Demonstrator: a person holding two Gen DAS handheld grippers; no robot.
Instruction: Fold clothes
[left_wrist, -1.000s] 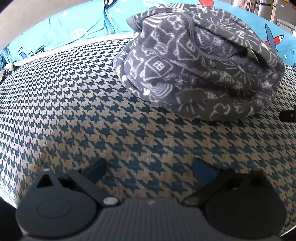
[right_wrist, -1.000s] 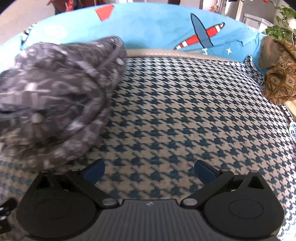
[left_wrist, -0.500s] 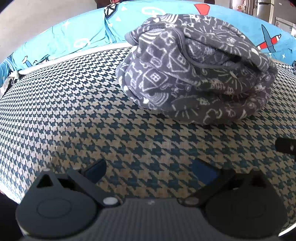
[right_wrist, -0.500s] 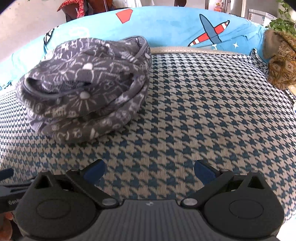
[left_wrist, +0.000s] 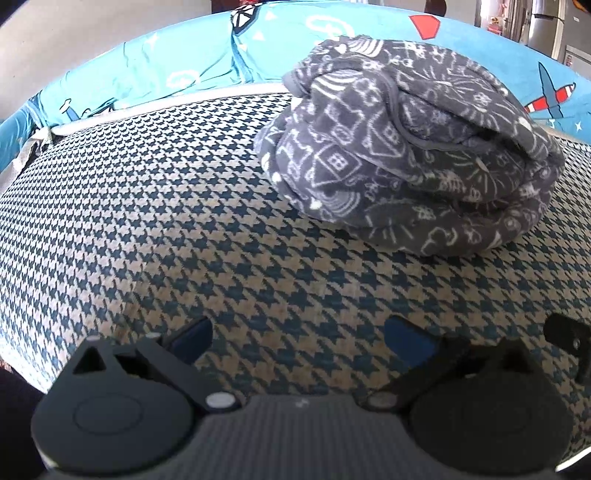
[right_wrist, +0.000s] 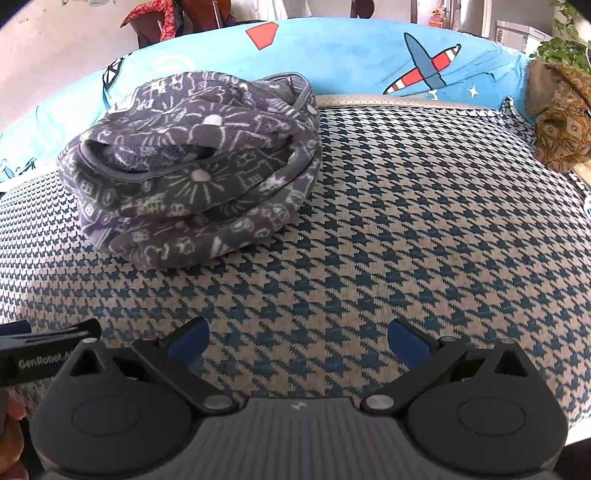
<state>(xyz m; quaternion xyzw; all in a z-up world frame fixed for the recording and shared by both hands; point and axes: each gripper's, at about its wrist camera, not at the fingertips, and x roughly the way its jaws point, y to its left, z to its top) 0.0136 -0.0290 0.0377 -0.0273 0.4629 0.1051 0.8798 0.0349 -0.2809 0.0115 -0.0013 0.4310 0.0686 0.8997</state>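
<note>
A grey fleece garment (left_wrist: 413, 162) with white doodle print lies folded into a thick bundle on the houndstooth cloth, upper right in the left wrist view. The same bundle (right_wrist: 192, 166) sits at the upper left in the right wrist view. My left gripper (left_wrist: 299, 336) is open over bare cloth, well short of the garment. My right gripper (right_wrist: 297, 338) is open too, holding nothing, with the bundle ahead to its left. The left gripper's body (right_wrist: 44, 354) shows at the left edge of the right wrist view.
The blue-and-beige houndstooth surface (right_wrist: 424, 229) stretches wide on all sides. A turquoise cover with aeroplane prints (right_wrist: 369, 62) runs along the back. A brown patterned cloth heap (right_wrist: 557, 122) lies at the far right, with a plant behind it.
Both grippers have drawn back from the folded garment, which now looks smaller and farther off. The right wrist view, blurred a second ago, is steady. Both grippers stayed open.
</note>
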